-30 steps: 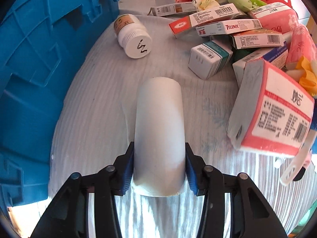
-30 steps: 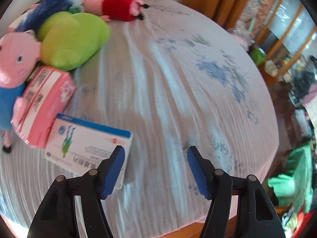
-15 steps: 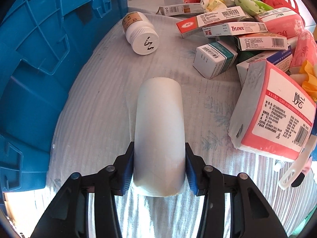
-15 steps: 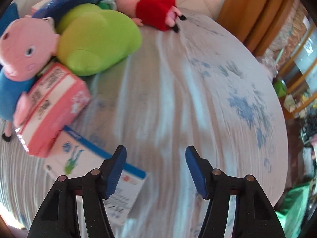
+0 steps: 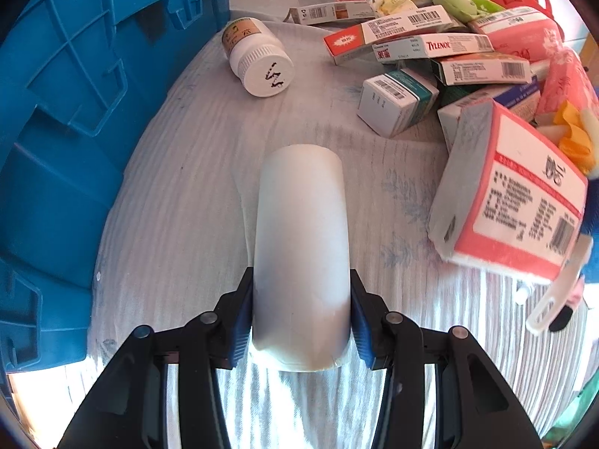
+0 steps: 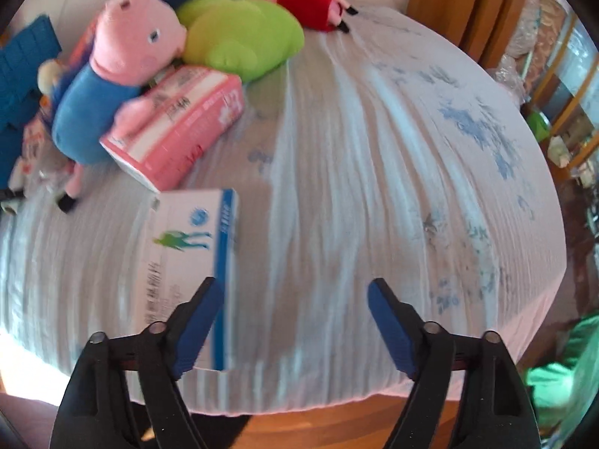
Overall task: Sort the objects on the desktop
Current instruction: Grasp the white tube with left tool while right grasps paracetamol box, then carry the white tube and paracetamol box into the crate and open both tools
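Note:
My left gripper (image 5: 301, 299) is shut on a plain white bottle (image 5: 301, 232), which points forward over the striped tablecloth (image 5: 179, 194). A blue crate (image 5: 63, 119) stands close on the left. In the right wrist view my right gripper (image 6: 295, 301) has its jaws opening, with only cloth between them. A white box with a blue stripe (image 6: 191, 262) lies under and beside its left finger (image 6: 198, 321), not gripped. Beyond it lie a pink tissue pack (image 6: 179, 123), a pink pig plush (image 6: 116, 75) and a green plush (image 6: 239, 33).
A white pill bottle (image 5: 258, 56) lies on its side by the crate. Several medicine boxes (image 5: 408, 48) and a pink tissue pack (image 5: 513, 202) pile up at the right. The table's edge (image 6: 299, 408) runs just below my right gripper, wooden floor beneath.
My right gripper has swung across the table and its jaws have widened; the blue-striped box now sits by the left finger. The left gripper keeps hold of the white bottle, barely shifted.

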The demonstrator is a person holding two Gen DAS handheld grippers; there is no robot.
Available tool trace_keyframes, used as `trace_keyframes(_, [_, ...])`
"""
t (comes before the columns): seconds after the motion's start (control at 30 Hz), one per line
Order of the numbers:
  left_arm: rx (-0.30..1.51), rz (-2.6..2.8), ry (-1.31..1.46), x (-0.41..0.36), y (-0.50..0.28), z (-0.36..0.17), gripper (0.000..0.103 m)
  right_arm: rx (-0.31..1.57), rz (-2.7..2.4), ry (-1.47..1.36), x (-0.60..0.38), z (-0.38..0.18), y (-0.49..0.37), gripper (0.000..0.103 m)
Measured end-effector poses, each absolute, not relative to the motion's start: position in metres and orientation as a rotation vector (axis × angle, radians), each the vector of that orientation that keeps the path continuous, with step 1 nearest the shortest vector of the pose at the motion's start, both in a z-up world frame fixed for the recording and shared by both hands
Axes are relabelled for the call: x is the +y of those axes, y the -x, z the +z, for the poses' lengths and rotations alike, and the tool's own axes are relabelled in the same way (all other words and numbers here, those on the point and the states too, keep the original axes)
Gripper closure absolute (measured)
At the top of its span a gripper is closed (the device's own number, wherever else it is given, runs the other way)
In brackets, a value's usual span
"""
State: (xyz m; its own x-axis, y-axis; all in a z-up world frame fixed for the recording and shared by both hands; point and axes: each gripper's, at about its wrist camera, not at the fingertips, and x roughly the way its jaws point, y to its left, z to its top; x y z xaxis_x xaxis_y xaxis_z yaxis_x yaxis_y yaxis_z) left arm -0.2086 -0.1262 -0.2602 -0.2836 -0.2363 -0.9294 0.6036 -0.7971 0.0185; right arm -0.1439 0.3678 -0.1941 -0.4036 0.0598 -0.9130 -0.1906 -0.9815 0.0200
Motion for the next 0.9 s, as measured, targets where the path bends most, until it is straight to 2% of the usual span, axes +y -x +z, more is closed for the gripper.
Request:
trace_keyframes(0.13, [0.488, -2.121, -1.448, -0.128, 0.199, -0.258, 0.058, 0.229, 2.552, 1.610, 0.351, -0.179, 0.149, 0.018])
trace_keyframes(0.37, [0.490, -2.122, -1.439, -0.131, 0.198, -0.256, 0.058, 0.237, 2.489, 1.778, 0.309, -0.211, 0.166, 0.018])
trace_keyframes(0.43, [0.489, -2.121, -1.439, -0.129, 0.198, -0.254, 0.058, 0.245, 2.469, 1.786, 0.306, -0.215, 0.170, 0.031])
trace_keyframes(0.57, [0.477, -2.127, -1.430, -0.123, 0.193, -0.250, 0.059, 0.180, 2.443, 1.770, 0.296, -0.215, 0.171, 0.032])
trace_keyframes(0.7, [0.420, -2.159, -1.388, -0.113, 0.191, -0.232, 0.059, 0.216, 2.468, 1.668, 0.301, -0.197, 0.166, 0.032])
trace_keyframes(0.9, [0.342, -2.273, -1.234, -0.092, 0.184, -0.174, 0.059, 0.178, 2.533, 1.473, 0.302, -0.145, 0.161, 0.032])
